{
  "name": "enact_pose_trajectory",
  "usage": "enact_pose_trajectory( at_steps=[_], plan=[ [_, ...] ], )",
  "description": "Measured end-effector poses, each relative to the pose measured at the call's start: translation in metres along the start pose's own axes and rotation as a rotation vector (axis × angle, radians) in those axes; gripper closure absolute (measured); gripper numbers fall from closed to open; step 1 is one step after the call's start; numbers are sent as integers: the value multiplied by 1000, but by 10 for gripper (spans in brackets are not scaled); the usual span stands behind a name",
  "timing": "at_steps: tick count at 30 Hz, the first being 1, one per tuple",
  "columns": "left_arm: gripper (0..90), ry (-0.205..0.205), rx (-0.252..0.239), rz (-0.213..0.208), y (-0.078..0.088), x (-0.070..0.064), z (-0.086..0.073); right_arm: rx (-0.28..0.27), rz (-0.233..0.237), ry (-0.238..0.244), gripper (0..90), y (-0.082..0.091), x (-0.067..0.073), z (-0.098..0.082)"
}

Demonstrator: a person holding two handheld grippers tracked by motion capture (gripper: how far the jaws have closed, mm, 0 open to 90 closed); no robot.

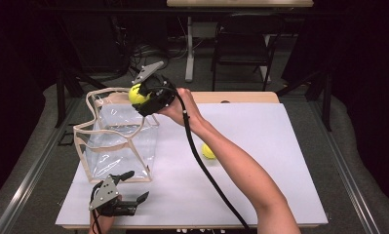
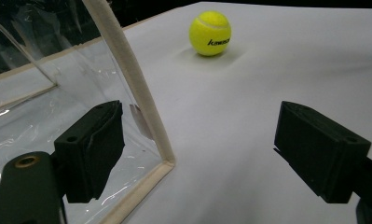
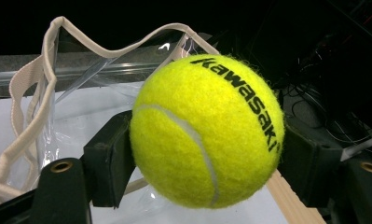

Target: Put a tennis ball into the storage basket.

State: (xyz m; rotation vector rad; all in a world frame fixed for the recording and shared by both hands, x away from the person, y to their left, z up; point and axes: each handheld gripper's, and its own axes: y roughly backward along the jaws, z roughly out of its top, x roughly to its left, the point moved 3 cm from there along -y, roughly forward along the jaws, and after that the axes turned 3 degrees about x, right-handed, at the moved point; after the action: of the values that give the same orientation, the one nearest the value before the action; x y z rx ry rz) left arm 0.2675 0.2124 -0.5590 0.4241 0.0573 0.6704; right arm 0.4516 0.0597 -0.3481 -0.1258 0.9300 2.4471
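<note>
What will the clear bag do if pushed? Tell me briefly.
The clear bag will probably buckle rather than resist: its rim already runs wavy and its walls are crinkled film. It looks light, so it may slide on the smooth table. With nothing inside it could also tip.

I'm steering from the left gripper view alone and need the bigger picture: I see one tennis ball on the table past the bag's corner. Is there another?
Observer: Yes. The right gripper is shut on a second tennis ball, held above the clear bag's far rim.
Operator: Is the bag's mouth open?
Observer: Yes; from the high view its beige-trimmed rim gapes upward, wavy in outline, with nothing visible inside.
Operator: Where is my gripper relative to the bag?
Observer: The left gripper, jaws open, sits at the bag's near right corner, close to the table's front edge.
</note>
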Motion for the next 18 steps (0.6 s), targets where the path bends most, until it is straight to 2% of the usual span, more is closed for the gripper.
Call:
enact_pose_trajectory(
  at_steps=[18],
  plan=[
    [160, 2, -2, -1, 0, 0, 0, 10, 22, 22, 263, -11, 13, 7]
  ],
)
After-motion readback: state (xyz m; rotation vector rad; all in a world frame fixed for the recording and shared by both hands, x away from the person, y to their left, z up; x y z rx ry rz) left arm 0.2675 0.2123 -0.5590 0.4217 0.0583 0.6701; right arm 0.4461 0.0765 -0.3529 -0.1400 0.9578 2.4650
